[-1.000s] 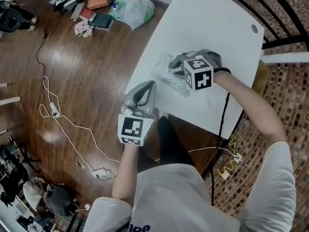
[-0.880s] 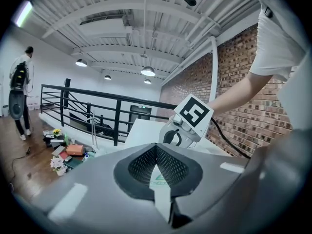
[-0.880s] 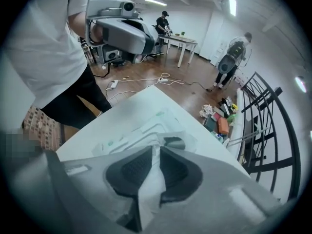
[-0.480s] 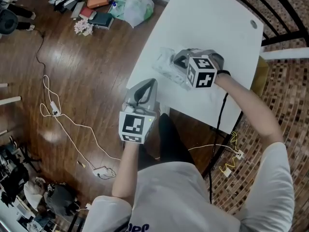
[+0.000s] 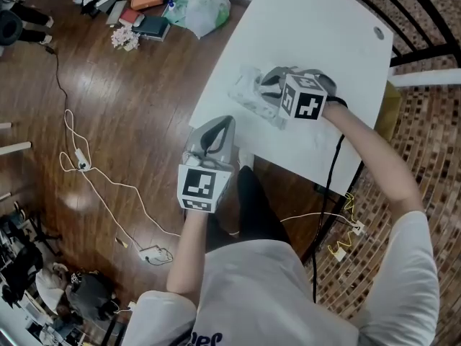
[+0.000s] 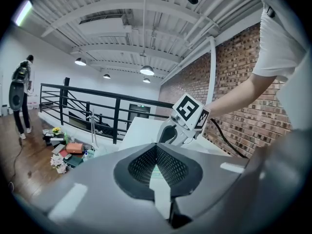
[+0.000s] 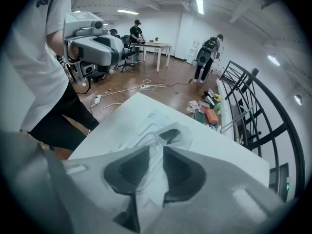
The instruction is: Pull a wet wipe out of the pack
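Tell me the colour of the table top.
White; the table shows best in the head view.

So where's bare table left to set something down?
Bare: the table beyond the wipe pack to the round hole, and its near right corner. Crowded: at the pack, where the right gripper is opening its jaws with film between them.

The person wore a white T-shirt and black shorts; grey left tongs and right tongs bore black-and-white marker cubes.

Right gripper's jaws opening, wipe pack between, on white table — left gripper alongside.
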{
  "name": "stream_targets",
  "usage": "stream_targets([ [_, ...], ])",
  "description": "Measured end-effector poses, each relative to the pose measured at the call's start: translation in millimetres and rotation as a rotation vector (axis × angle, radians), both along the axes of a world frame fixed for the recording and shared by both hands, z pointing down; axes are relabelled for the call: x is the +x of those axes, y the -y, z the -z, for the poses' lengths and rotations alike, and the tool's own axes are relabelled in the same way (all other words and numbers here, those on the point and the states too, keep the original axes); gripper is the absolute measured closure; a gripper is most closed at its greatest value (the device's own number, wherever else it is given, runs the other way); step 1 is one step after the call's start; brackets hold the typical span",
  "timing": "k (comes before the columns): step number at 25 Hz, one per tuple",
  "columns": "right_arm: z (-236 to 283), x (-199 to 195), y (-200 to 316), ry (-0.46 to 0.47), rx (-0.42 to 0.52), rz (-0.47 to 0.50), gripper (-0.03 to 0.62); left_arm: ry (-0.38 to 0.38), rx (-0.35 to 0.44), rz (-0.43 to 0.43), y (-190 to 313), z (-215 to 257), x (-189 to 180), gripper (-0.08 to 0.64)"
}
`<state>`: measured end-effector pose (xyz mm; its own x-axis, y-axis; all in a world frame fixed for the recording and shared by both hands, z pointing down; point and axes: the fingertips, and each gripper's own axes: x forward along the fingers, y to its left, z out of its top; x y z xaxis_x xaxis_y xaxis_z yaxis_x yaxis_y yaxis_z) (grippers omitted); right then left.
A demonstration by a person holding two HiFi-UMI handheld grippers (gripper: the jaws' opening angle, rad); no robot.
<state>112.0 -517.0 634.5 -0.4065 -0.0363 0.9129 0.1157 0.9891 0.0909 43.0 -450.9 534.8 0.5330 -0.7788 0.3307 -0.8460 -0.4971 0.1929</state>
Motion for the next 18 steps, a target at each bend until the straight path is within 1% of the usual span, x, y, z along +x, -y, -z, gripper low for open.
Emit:
stream_targets([
  [3,-5.3,-1.4,2.5,-0.035,0.042,0.0,0.526,-0.001,-0.007,0.001,-1.1,-3.4,1.3,0.545],
  [6,-8.2,-3.2,2.8,-0.04,0.09,-0.019,0.545,-0.01,-0.018,0.006,-0.4,-7.2,3.7,0.545],
  [9,-10.1,-3.6,4.1,-0.017,0.123,-0.05,0.557,-0.02,-0.02,-0.004,2.6,-7.8,12.2,0.545],
  [14,-11.7,-5.7,7.3,0.02,0.189,-0.132,0.578,-0.02,-0.017,-0.033,4.6,-9.9,28.5,0.545],
  [18,-7.8,-4.1,8.0,0.075,0.206,-0.176,0.598,-0.027,-0.037,-0.051,2.5,-8.4,40.6,0.545],
])
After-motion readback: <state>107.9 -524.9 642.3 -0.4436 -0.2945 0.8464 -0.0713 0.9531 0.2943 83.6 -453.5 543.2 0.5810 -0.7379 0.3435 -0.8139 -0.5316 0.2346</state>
